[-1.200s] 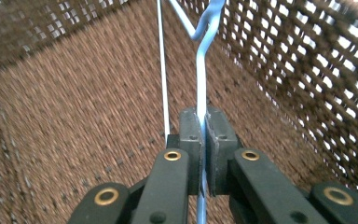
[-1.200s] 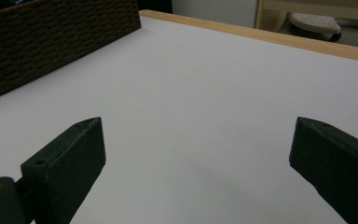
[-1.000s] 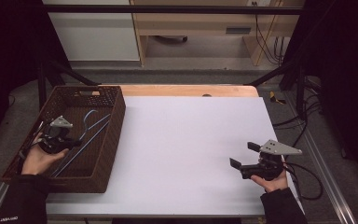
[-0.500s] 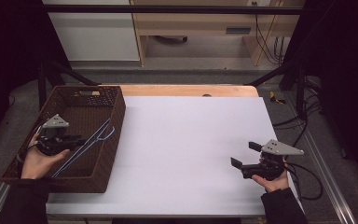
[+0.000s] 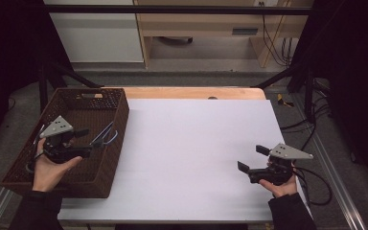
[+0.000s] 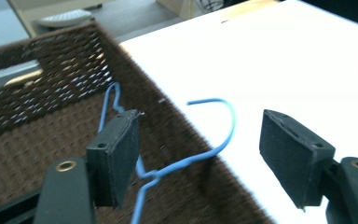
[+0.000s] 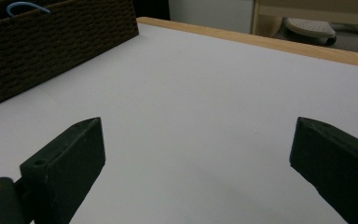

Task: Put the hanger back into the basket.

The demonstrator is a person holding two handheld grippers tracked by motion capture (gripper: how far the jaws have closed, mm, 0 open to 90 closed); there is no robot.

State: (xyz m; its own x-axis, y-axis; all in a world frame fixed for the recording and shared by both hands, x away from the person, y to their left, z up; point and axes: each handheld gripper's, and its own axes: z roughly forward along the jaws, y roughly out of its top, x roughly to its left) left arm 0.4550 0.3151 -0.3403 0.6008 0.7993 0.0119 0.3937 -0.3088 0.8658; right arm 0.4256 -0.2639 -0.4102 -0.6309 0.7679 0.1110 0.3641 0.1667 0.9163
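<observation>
A brown wicker basket (image 5: 117, 125) stands at the table's left edge. A blue wire hanger (image 5: 105, 136) lies in it, its hook end leaning over the right rim. My left gripper (image 5: 85, 142) hovers above the basket, open. In the left gripper view the hanger (image 6: 233, 122) runs between the spread jaws of that gripper (image 6: 200, 149), close to the left pad (image 6: 121, 154), without being clamped. My right gripper (image 5: 252, 158) is held open low over the white tabletop near the right front. The right gripper view has this gripper (image 7: 196, 154) pointing toward the basket (image 7: 51, 42), with the hanger's hook (image 7: 25, 5) above the rim.
The white table surface (image 5: 196, 143) spreads between the two grippers. A wooden strip (image 5: 191, 93) borders its far edge. Black frame posts (image 5: 287, 72) stand beyond the table's corners, and cables (image 5: 316, 184) trail at the right.
My left gripper has lifted and drawn back a little over the basket, and the hanger's hook end has come up to the right rim. The right gripper has barely moved.
</observation>
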